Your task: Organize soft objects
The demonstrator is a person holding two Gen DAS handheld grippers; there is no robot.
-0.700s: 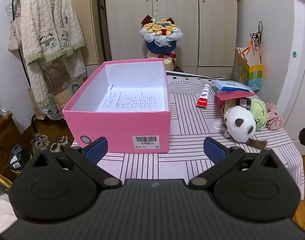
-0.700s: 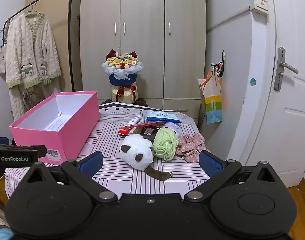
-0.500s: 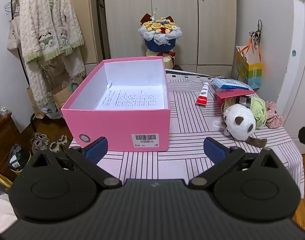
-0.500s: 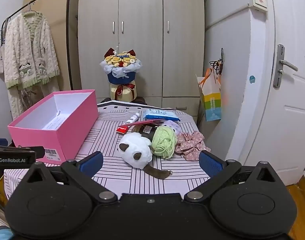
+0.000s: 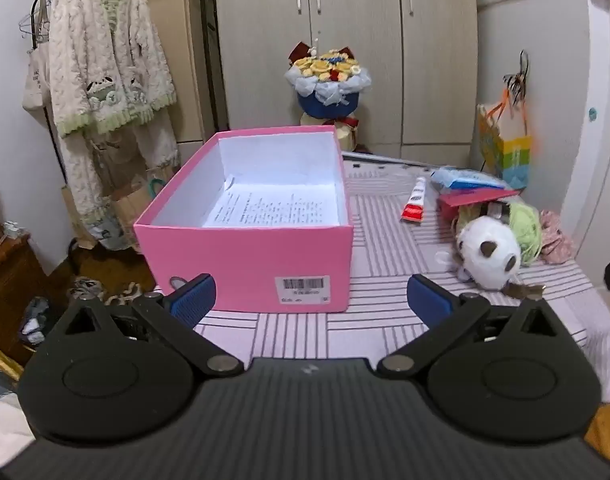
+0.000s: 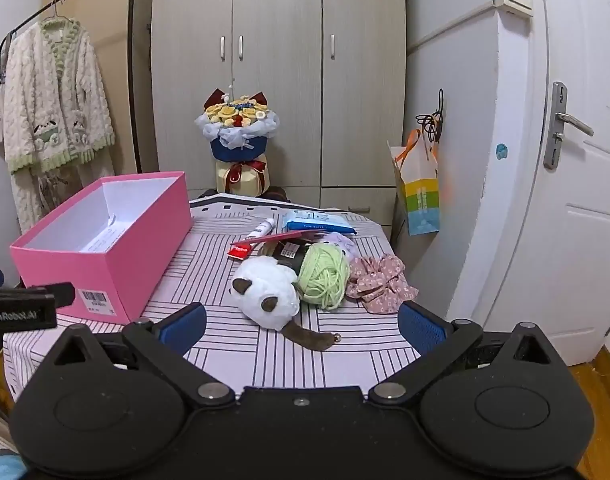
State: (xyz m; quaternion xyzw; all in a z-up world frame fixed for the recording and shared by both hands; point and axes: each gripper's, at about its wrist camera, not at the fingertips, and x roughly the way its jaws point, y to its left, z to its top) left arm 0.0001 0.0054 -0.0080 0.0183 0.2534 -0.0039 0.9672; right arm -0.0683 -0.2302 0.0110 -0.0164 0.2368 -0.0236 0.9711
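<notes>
At the far left a cream and green knitted cardigan (image 5: 105, 64) hangs on a rack beside the table (image 6: 233, 344). On the left part of the striped tablecloth stands the open pink box (image 5: 249, 256), a printed sheet of paper (image 5: 273, 208) lying flat on its white floor. The left gripper (image 5: 311, 300) is held low at the near edge of the table, its blue-padded fingers spread wide with nothing between them — the box's barcoded end wall sits straight ahead, just beyond the tips. Right of the box lies a small white and red tube (image 5: 415, 202), and past it a blue wipes pack (image 6: 319, 222) with a red card (image 6: 281, 238) in front. The soft things are bunched on the right side of the table: a white plush toy (image 6: 267, 294) with brown patches and a brown tail, touching a ball of green yarn (image 6: 325, 276), with a pink floral scrunchie (image 6: 379, 284) just beside that. The right gripper (image 6: 301, 322) also stands wide apart and empty, held at the table's near edge — the plush toy lies ahead between its fingers, close to the tips but not touching them. A colourful paper bag (image 6: 419, 196) hangs at the wall on the right.
</notes>
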